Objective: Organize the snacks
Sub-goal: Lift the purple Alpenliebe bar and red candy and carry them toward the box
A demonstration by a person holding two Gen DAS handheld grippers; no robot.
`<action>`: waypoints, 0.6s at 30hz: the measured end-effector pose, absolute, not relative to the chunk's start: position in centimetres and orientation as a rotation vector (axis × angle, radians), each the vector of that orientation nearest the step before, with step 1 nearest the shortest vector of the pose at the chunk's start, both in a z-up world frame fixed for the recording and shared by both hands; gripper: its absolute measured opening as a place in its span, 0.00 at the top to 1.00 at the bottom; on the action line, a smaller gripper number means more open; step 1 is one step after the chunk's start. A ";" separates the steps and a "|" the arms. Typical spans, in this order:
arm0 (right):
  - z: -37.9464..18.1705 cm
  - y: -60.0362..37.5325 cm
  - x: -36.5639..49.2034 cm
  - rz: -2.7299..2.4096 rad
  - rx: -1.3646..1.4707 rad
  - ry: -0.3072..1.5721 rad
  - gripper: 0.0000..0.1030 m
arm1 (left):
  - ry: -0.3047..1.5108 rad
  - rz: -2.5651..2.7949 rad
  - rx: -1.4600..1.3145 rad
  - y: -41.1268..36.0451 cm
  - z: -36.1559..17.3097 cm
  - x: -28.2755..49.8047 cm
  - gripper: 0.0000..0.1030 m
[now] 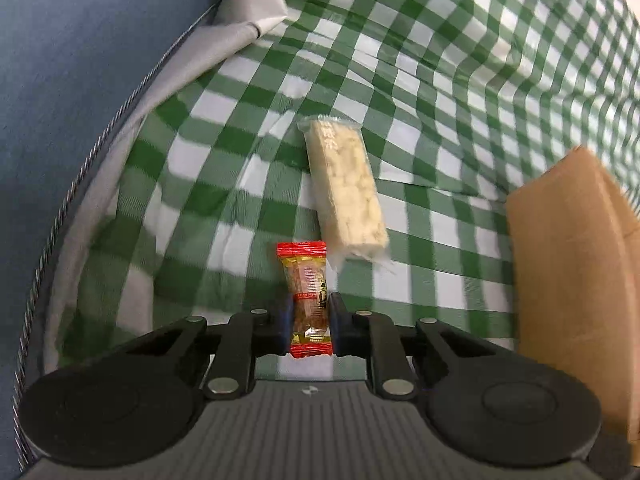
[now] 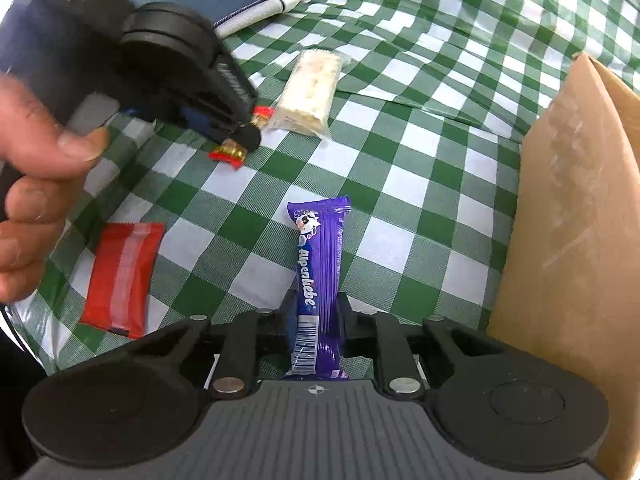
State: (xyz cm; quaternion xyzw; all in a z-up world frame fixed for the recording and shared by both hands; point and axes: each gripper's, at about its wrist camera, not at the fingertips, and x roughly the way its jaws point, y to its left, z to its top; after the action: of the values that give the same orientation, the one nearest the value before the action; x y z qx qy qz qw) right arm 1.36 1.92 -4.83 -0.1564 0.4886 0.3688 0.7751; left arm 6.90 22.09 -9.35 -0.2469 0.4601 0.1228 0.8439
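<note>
My left gripper (image 1: 311, 316) is shut on a small red and gold candy bar (image 1: 306, 280), held above the green checked cloth. From the right wrist view the left gripper (image 2: 244, 132) shows at upper left with that candy bar (image 2: 229, 154) between its fingers. A pale rice-crisp bar in clear wrap (image 1: 344, 188) lies just beyond it and also shows in the right wrist view (image 2: 310, 92). My right gripper (image 2: 318, 312) is shut on a purple Alpenliebe bar (image 2: 320, 276). A red snack packet (image 2: 120, 280) lies on the cloth at left.
A brown cardboard box (image 2: 568, 232) stands at the right, also in the left wrist view (image 1: 568, 264). The checked cloth (image 1: 460, 100) covers the table, with a grey edge and blue surface (image 1: 60, 80) at left. A hand (image 2: 32, 200) holds the left gripper.
</note>
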 end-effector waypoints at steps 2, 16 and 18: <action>-4.7 1.5 1.5 0.781 -0.339 1.058 0.81 | 0.985 0.243 -0.580 22.1 -9.3 6.0 0.81; -5.5 1.2 1.5 0.776 -0.345 1.102 0.80 | 1.076 0.208 -0.714 22.5 -10.9 5.1 0.81; -5.6 1.3 1.5 0.777 -0.343 1.102 0.80 | 1.076 0.204 -0.709 22.6 -10.9 5.1 0.81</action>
State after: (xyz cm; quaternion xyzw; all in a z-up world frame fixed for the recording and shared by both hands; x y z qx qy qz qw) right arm 1.53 1.26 -5.61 -0.1581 0.5078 0.3578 0.7676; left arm 5.08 22.57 -10.93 -0.3301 0.5007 0.0949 0.7946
